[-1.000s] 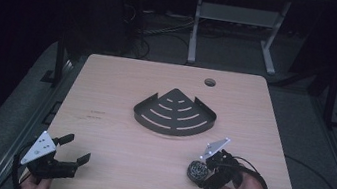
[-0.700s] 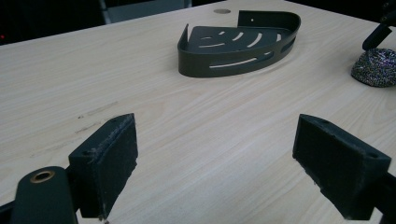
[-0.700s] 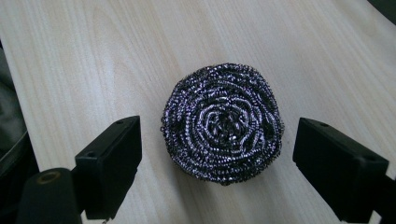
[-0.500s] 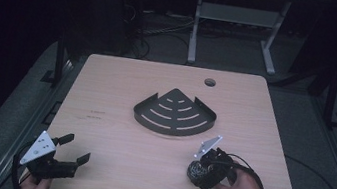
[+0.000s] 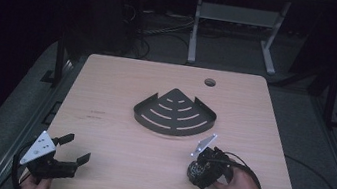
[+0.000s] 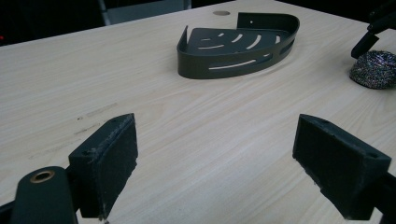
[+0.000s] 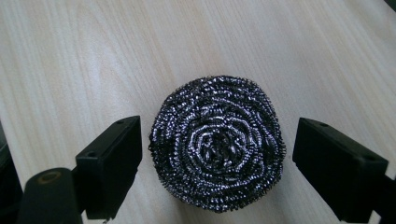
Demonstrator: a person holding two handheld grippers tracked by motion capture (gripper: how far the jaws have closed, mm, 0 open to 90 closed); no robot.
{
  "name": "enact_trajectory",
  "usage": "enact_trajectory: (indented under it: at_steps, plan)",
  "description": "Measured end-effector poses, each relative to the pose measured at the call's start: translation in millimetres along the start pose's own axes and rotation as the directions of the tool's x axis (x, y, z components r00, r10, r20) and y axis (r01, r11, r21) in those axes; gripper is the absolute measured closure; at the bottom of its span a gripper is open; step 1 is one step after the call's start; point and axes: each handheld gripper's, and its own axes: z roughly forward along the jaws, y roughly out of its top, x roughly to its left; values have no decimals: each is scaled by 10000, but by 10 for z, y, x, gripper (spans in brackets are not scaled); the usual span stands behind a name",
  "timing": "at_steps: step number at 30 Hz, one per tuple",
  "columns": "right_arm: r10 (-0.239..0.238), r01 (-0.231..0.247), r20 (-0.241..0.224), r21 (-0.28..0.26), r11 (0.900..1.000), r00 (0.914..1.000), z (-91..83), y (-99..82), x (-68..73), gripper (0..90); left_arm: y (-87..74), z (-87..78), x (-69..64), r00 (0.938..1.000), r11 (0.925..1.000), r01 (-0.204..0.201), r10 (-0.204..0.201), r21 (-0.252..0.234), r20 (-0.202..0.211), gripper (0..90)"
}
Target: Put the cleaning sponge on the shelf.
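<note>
Between the right tongs (image 7: 215,154) lies a round, coiled steel-wire scouring pad (image 7: 217,149), glittery and rough, on the pale matt wood-grain tabletop (image 7: 93,56), with a dark matt slotted metal corner basket (image 6: 238,44) ahead of the left tongs (image 6: 215,168).

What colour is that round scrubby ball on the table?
The steel scourer is shiny silver-grey, wound in a spiral; the right gripper view shows it best.

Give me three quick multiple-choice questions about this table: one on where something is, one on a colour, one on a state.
1. Where does the steel scourer lie?
A. in the rack
B. on the bare table
C. on the floor

2. What colour is the corner rack?
A. white
B. red
C. black

3. How stands the right gripper?
A. open, jaws either side of the scourer
B. shut on it
C. shut on the rack

Answers: 1 B, wood shows all round it; 2 C, dark against pale wood; 3 A, a gap shows at each jaw.
</note>
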Motion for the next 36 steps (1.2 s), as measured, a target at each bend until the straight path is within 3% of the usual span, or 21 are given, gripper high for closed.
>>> enact_trajectory:
  at_steps: [9, 24, 36]
  plan:
    - [-61, 60, 58, 199, 9998, 10000, 23, 16, -5, 171, 1, -6, 4, 10000, 10000, -4, 4, -20, -2, 132]
    - [-194, 198, -132, 289, 9994, 9997, 37, 24, -4, 305, 2, -13, 8, 10000, 10000, -5, 5, -64, -9, 133]
    - [-247, 251, -122, 334, 9991, 9996, 13, 42, 7, 325, 4, -20, 9, 10000, 10000, 16, -16, -75, -23, 133]
